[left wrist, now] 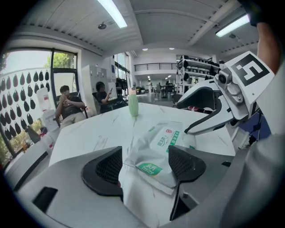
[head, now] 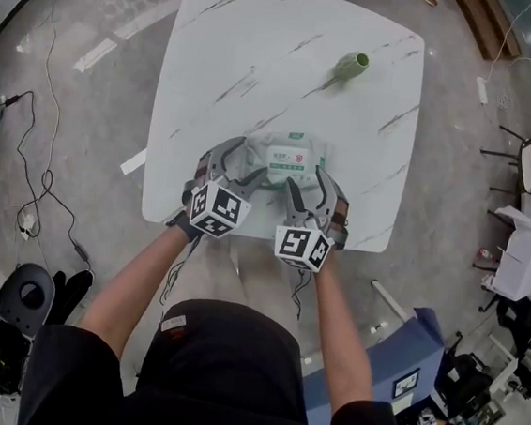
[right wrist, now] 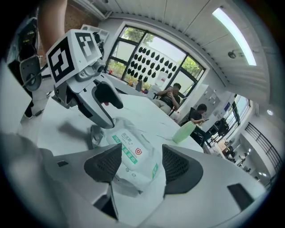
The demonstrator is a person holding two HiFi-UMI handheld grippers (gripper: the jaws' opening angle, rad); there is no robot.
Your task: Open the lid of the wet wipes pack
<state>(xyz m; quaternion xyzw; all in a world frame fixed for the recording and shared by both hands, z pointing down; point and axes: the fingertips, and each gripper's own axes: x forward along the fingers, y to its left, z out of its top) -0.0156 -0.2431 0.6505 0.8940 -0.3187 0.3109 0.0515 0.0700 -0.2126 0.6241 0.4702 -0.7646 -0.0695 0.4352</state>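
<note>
the head view shows you the whole white marbled worktop [head: 263,56] from above, with the wet wipes pack [head: 286,155] lying flat near its near edge and a green bottle [head: 350,67] on its side well beyond, towards the far right corner. only the gripper views show the room around: the left gripper view takes in seated people [left wrist: 67,104] by a window wall, and the bottle [left wrist: 133,104] looks upright there, which the head view contradicts. your left gripper [left wrist: 144,167] has its jaws well apart, with the near left corner of the pack [left wrist: 162,149] lying between them and the pads not pressing on it. your right gripper [right wrist: 141,165] also has its jaws apart, astride the near right end of the pack [right wrist: 131,151], gripping nothing. each view catches the other gripper just beside the pack: the right one [left wrist: 192,130] at the left view's right, the left one [right wrist: 101,116] at the right view's left. from above, both grippers [head: 237,168] [head: 308,188] sit just inside the near edge, close together; the bare worktop beyond and to either side of the pack is open.
</note>
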